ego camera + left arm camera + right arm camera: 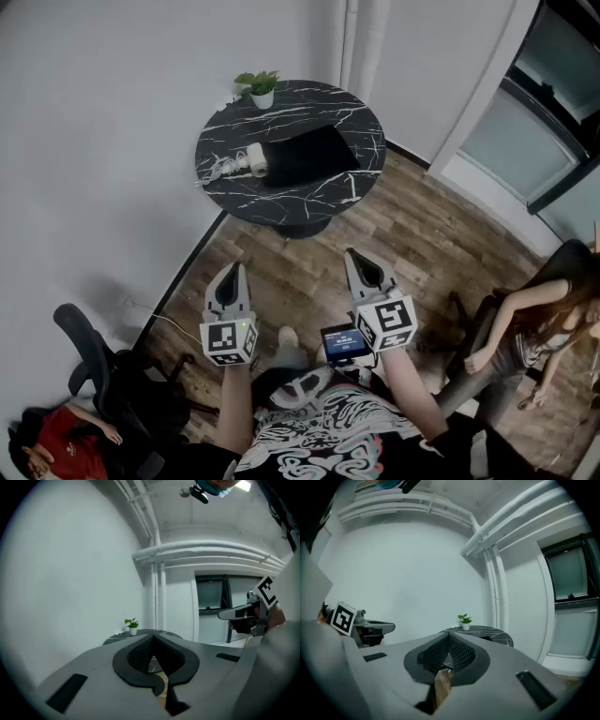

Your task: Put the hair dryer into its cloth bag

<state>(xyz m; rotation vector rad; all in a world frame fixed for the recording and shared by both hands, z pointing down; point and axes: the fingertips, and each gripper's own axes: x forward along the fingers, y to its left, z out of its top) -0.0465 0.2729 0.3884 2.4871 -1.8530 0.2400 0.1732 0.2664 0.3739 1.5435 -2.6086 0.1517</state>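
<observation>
A white hair dryer (255, 159) lies on the round black marble table (356, 111), its coiled cord (218, 169) to its left. The black cloth bag (309, 155) lies flat right beside the dryer. My left gripper (232, 273) and right gripper (358, 259) hover side by side over the wooden floor, well short of the table, both shut and holding nothing. From the left gripper view the shut jaw tips (153, 637) point toward the table (123, 638); the right gripper view shows the same with its tips (449, 635).
A small potted plant (260, 89) stands at the table's far edge. An office chair (94, 361) and a seated person (56, 441) are at lower left. Another person (525, 333) sits at right. A white wall runs along the left, windows at upper right.
</observation>
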